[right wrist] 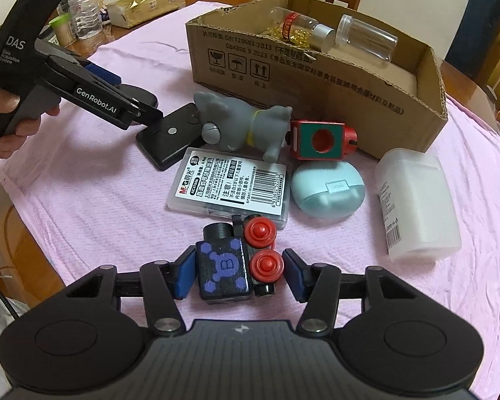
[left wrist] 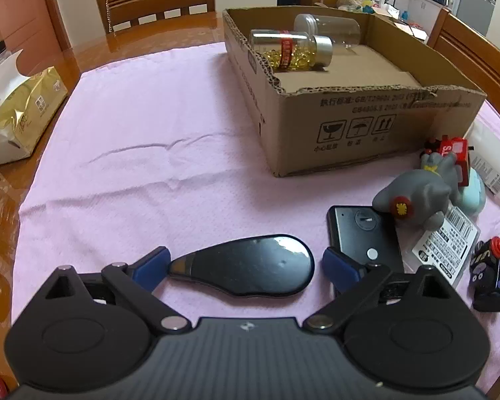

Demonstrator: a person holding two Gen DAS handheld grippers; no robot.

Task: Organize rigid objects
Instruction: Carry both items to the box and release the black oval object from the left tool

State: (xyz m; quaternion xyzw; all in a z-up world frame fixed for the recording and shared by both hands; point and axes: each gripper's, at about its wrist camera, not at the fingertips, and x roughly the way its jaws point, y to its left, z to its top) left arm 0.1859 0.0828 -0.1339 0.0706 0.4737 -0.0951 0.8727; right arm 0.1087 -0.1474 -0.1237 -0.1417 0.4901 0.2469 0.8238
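My left gripper is open, its blue pads on either side of a flat black teardrop-shaped object lying on the pink cloth. My right gripper is open around a black toy train block with purple marks and red wheels; the left pad is close to it, the right pad stands slightly off. A cardboard box at the back holds a capsule bottle and a clear jar, both lying down. The box also shows in the left wrist view.
On the cloth lie a grey rubber animal, a black flat device, a clear refill case, a red-and-teal block, a mint earbud case and a white container. Tissue pack at left.
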